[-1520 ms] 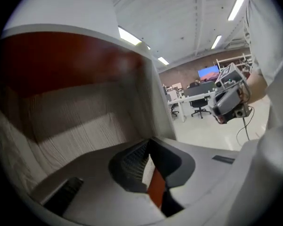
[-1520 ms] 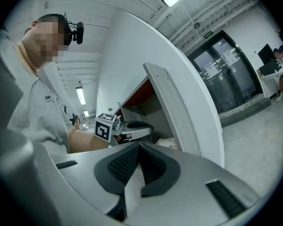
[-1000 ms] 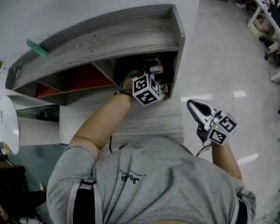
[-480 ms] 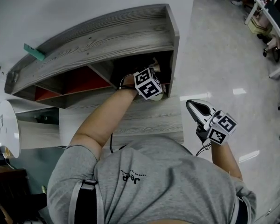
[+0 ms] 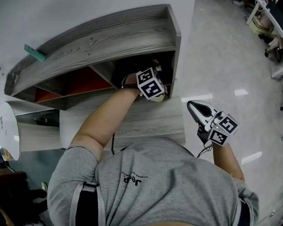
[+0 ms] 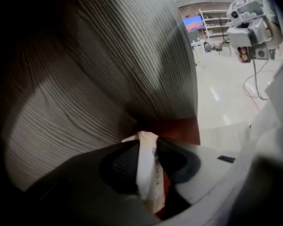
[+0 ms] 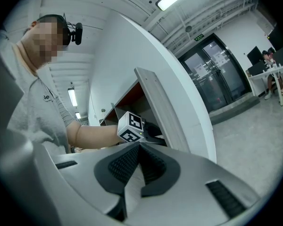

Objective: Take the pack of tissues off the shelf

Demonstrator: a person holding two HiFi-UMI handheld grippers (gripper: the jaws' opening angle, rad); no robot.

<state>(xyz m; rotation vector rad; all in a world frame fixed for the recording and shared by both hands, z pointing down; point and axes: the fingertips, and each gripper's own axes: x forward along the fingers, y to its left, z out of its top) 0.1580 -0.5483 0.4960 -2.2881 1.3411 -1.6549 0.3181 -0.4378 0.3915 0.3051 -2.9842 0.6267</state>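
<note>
While the left gripper (image 6: 148, 147) reaches into the rightmost compartment of the grey wood-grain shelf (image 5: 108, 36), its jaws have just been closing, and the pack of tissues (image 6: 145, 169) now sits pinched between them. The left gripper view shows the two dark ribbed pads (image 6: 125, 163) pressing on either side of the pack, which stands edge-on as a thin pale wrapper with small dark print. The jaws are about half open, held apart only by the pack. The pack is inside the compartment, with a grained wall rising above it and a strip of the red back panel (image 6: 179, 126) just behind it.

From the head view, only this gripper's marker cube (image 5: 149, 84) and the person's bare forearm show at the mouth of the compartment; the jaws themselves are in shadow there.

Well apart from the shelf, to the right, the right gripper (image 5: 192, 106) hangs beyond the corner of the lower wood-grain surface (image 5: 151, 121), above the glossy floor (image 5: 226, 55). Its jaws are pressed together with nothing between them.

A small teal object (image 5: 36, 51) lies on the shelf's top, at its left end.
</note>
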